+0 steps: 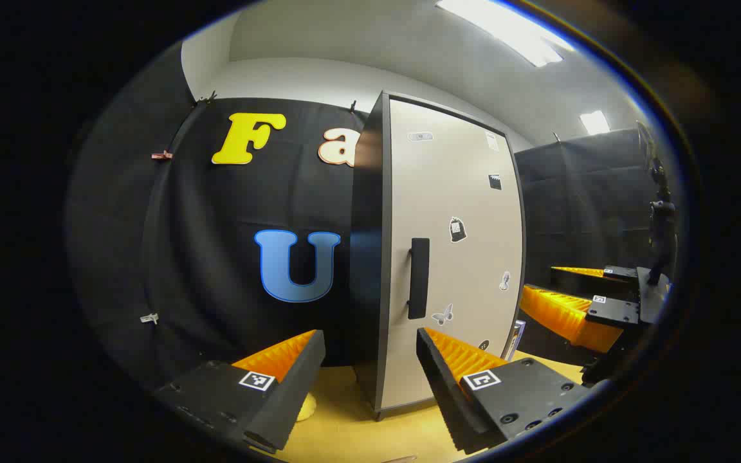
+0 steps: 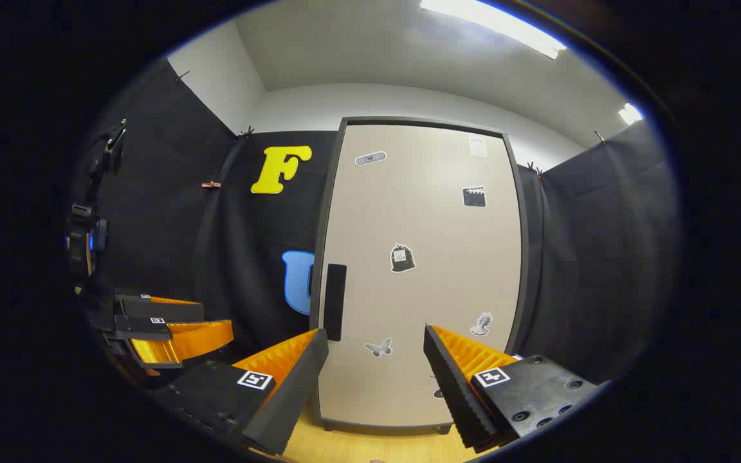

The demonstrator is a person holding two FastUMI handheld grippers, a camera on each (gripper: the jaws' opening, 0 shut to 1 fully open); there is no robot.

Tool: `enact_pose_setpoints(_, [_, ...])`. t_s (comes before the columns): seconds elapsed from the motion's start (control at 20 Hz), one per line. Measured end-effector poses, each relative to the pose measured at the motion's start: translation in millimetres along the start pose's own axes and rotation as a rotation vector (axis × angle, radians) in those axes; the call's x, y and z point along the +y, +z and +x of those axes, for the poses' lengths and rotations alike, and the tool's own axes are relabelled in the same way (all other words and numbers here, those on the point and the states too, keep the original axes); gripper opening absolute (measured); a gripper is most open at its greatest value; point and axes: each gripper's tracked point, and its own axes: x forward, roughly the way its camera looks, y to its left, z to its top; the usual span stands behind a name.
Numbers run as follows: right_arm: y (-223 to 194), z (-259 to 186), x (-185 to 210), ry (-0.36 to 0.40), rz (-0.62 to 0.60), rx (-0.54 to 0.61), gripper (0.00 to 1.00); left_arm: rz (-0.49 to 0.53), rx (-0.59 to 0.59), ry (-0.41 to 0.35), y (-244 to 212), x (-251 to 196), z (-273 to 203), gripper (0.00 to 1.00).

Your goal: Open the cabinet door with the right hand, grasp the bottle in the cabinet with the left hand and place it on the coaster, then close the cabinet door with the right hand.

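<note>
step: door-opening not begun; cabinet door (image 2: 419,270) shut
bottle: presumably inside cabinet, hidden
right gripper (image 2: 375,379): jaws wide, empty
left gripper (image 1: 370,376): jaws wide, empty
next: right jaws must reach handle (image 2: 335,302)

- My right hand-held gripper (image 2: 375,379) hangs open before the closed cabinet door (image 2: 422,270).
- Door handle (image 2: 335,302) sits at its left edge.
- My left hand-held gripper (image 2: 171,328) hovers far left.

cabinet (image 2: 419,270) stands on the table (image 2: 357,447) against the booth wall, door shut, handle (image 2: 335,302) on the door's left edge, stickers (image 2: 402,258) across its front
</note>
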Motion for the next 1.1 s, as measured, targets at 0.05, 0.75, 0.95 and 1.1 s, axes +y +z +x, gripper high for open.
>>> enact_pose_setpoints(0.05, [0.4, 0.3, 0.5, 0.002, 0.000, 0.001, 0.97, 0.001, 0.000, 0.002, -0.3, 0.9, -0.2, 0.91])
enact_pose_setpoints(0.75, [-3.0, -1.7, -2.1, 0.000, 0.004, 0.016, 0.97, 0.008, -0.033, 0.003, 7.6, -3.5, -6.0, 0.90])
enact_pose_setpoints(0.95, [-0.3, -3.9, -2.9, -0.003, 0.002, 0.011, 0.97, 0.001, -0.038, -0.007, 9.3, -6.7, -8.1, 0.90])
enact_pose_setpoints(1.1, [-0.6, -3.8, -0.9, -0.002, 0.004, 0.014, 0.97, 0.004, -0.045, -0.009, 11.8, -6.6, -9.6, 0.90])
